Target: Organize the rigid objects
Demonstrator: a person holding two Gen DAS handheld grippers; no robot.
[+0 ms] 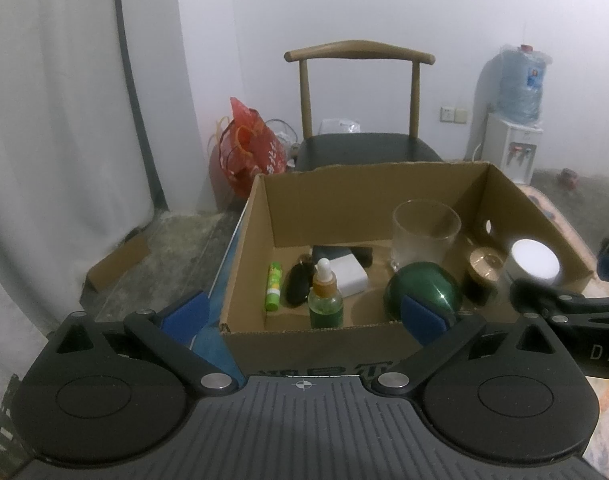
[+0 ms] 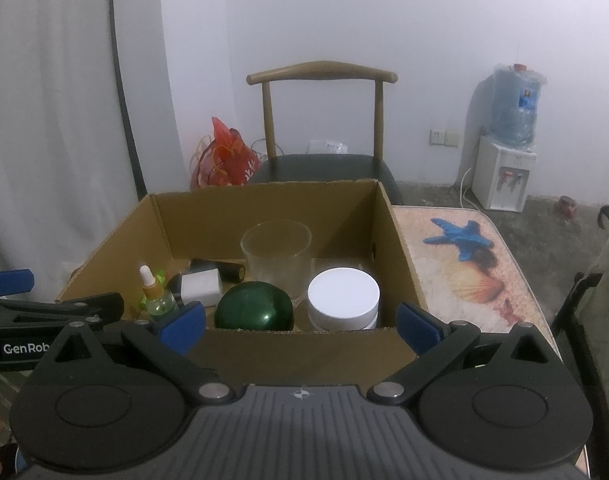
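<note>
Left wrist view, cardboard box: on the table, holding a glass cup at 1 o'clock, green egg, dropper bottle, white jar.
Left gripper: level at the box's near wall, jaws spread wide, empty.
Right gripper: same pose, agape, empty.
Chair: 12 o'clock behind.

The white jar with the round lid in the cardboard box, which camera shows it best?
The right wrist view: the white jar sits near the centre, sharp, with lid and side wall both visible, right of the green ball. In the left wrist view it is near the right edge, glaring and blurred, partly cut off by the right hand-held gripper.
</note>
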